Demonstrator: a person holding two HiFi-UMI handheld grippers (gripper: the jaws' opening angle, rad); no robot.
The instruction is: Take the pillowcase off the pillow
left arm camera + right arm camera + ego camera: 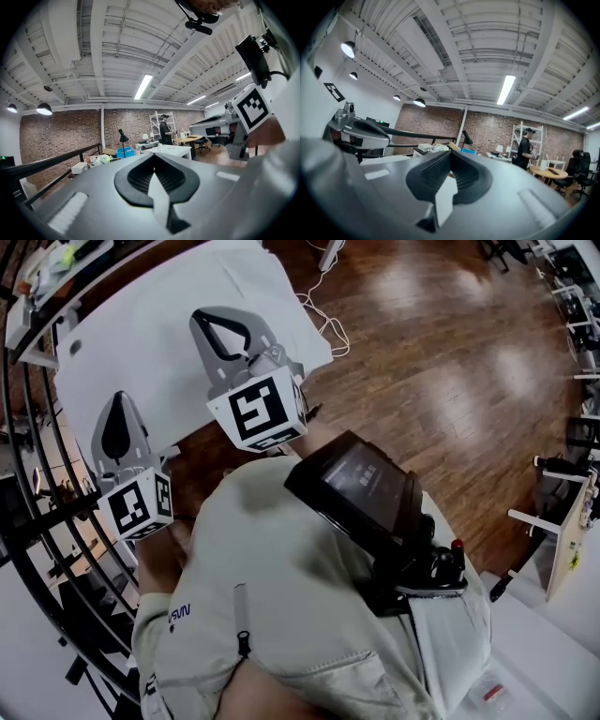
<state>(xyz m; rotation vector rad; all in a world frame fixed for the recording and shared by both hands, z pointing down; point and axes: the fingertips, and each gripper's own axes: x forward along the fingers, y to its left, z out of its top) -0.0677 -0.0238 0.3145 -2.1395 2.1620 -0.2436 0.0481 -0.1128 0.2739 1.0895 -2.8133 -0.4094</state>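
Observation:
A large white flat surface (159,343) lies below and ahead of both grippers; I cannot make out a pillow or pillowcase on it. My left gripper (119,397) is held up level over its near left edge, jaws shut with nothing between them. My right gripper (204,317) is higher in the head view, over the white surface, also shut and empty. In the left gripper view the left gripper (153,157) points across the room, its black pads closed together. The right gripper (450,154) looks the same in its own view.
A black railing (37,521) curves along the left. Wooden floor (441,371) spreads to the right, with a white cable (323,324) on it. A dark tablet-like device (361,488) hangs at the person's chest. A person (164,129) stands far off by shelves.

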